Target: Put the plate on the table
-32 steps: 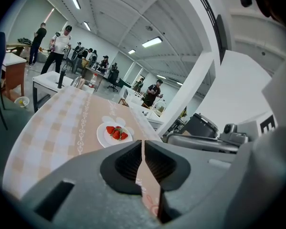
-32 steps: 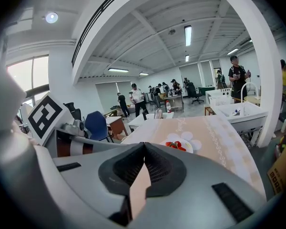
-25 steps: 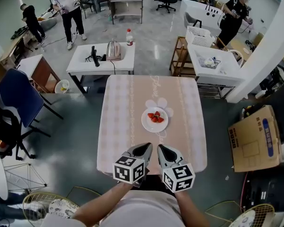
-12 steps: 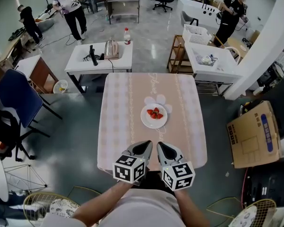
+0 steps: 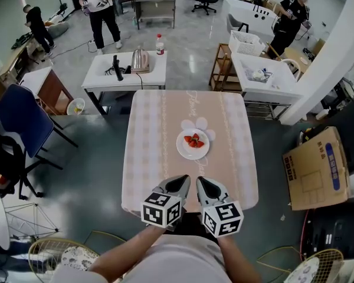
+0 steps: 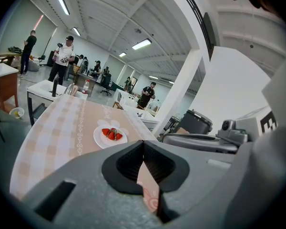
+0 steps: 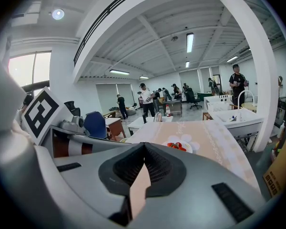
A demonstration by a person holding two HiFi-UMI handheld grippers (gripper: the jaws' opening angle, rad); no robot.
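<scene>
A white plate (image 5: pixel 193 145) with red strawberry pieces (image 5: pixel 193 140) rests on the pink checked table (image 5: pixel 147 152), a little right of its middle. The plate (image 6: pixel 110 136) also shows in the left gripper view and the plate (image 7: pixel 178 147) in the right gripper view, ahead of the jaws. My left gripper (image 5: pixel 181 184) and right gripper (image 5: pixel 199 184) hover side by side over the table's near edge, well short of the plate. Both are shut, tips meeting, with nothing held.
A white side table (image 5: pixel 127 69) with a kettle (image 5: pixel 141 61) and a bottle (image 5: pixel 160 45) stands beyond the far edge. A blue chair (image 5: pixel 23 119) is at left, a cardboard box (image 5: pixel 315 173) at right, a white sink unit (image 5: pixel 262 75) at back right. People stand far behind.
Both grippers have stayed put at the near edge. The view shifted slightly, and the person at the back left walked a little to the right.
</scene>
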